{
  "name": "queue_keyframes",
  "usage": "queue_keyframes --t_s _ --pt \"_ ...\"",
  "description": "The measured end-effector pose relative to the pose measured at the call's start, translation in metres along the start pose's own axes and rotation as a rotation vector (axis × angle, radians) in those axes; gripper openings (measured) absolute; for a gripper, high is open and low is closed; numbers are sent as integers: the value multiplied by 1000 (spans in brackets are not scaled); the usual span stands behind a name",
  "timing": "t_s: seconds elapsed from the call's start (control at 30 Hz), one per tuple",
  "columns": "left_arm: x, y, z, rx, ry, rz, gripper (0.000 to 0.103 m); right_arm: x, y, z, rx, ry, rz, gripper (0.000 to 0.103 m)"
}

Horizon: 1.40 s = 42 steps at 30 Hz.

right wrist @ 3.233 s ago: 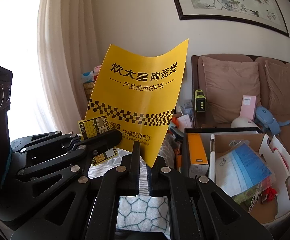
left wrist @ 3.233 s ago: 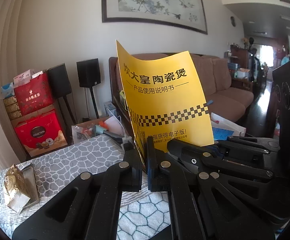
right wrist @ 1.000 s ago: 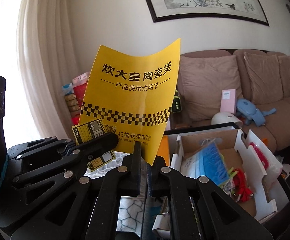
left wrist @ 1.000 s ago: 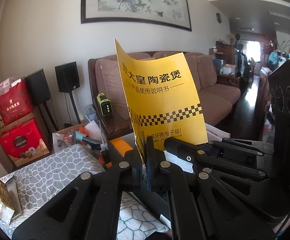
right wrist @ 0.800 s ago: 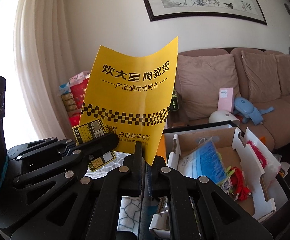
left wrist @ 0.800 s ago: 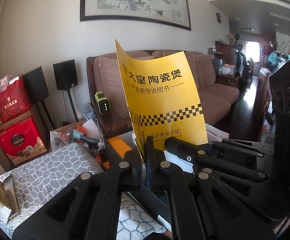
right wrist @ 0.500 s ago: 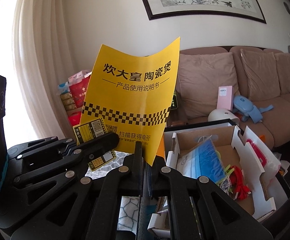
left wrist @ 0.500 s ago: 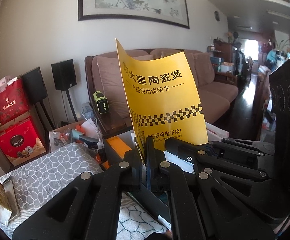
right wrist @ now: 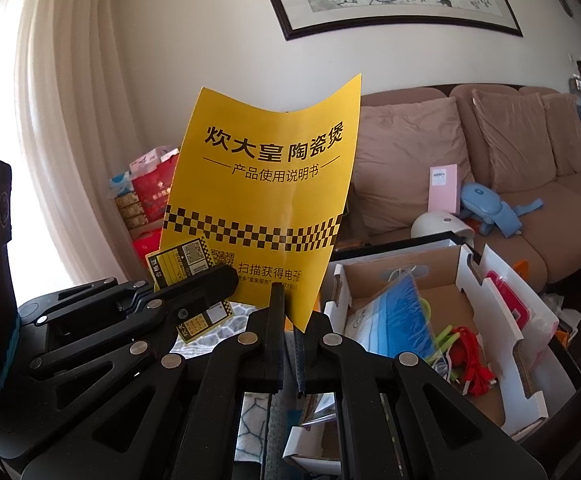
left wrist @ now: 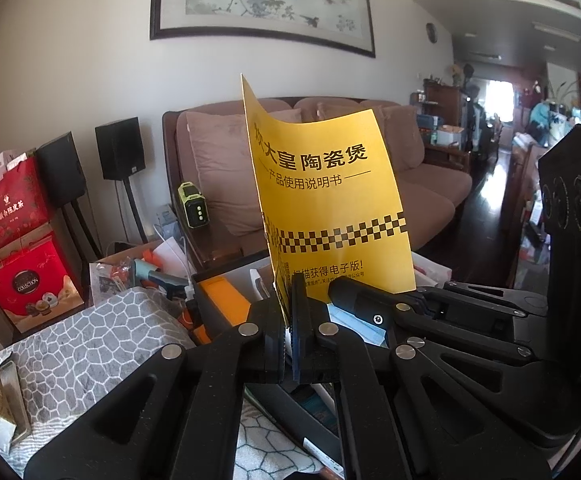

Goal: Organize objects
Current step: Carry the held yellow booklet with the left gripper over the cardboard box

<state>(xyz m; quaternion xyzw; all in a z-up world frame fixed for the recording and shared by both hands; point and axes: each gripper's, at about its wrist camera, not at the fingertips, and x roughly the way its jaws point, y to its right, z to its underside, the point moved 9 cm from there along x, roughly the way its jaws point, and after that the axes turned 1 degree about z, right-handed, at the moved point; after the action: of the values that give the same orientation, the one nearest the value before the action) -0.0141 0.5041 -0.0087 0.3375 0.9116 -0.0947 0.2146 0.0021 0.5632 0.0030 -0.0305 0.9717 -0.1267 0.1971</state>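
yellow manual point(right wrist: 266, 196) – upright, curved, blk checker band

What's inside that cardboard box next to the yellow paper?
The box holds a blue-and-white bag, a red cord and something green. What lies under the bag is hidden.

- The right claw point(right wrist: 288, 320) is pinching the lower right corner of a yellow instruction sheet point(right wrist: 266, 184), its jaws closed on the paper.
- The left claw point(right wrist: 210, 280) is gripping the sheet's lower left part, beside a small yellow sticker point(right wrist: 182, 258).
- The sheet is standing upright, its top edge curving.
- An open cardboard box point(right wrist: 494, 304) is sitting below right, holding a blue-striped packet point(right wrist: 398, 312) and a red cable point(right wrist: 476, 360).
- A brown sofa point(right wrist: 410, 148) is standing behind.
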Motion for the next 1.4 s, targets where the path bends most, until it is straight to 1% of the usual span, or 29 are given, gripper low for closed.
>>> queue_keyframes --t_s 0.5,1.13,1.4 --pt "8 0 1 -42 -16 20 0 0 4 1 30 -16 10 5" --pt "27 13 9 -36 -64 51 0 5 23 9 8 -87 50 5" --pt "30 12 12 -41 -78 48 0 9 25 11 18 -104 58 5"
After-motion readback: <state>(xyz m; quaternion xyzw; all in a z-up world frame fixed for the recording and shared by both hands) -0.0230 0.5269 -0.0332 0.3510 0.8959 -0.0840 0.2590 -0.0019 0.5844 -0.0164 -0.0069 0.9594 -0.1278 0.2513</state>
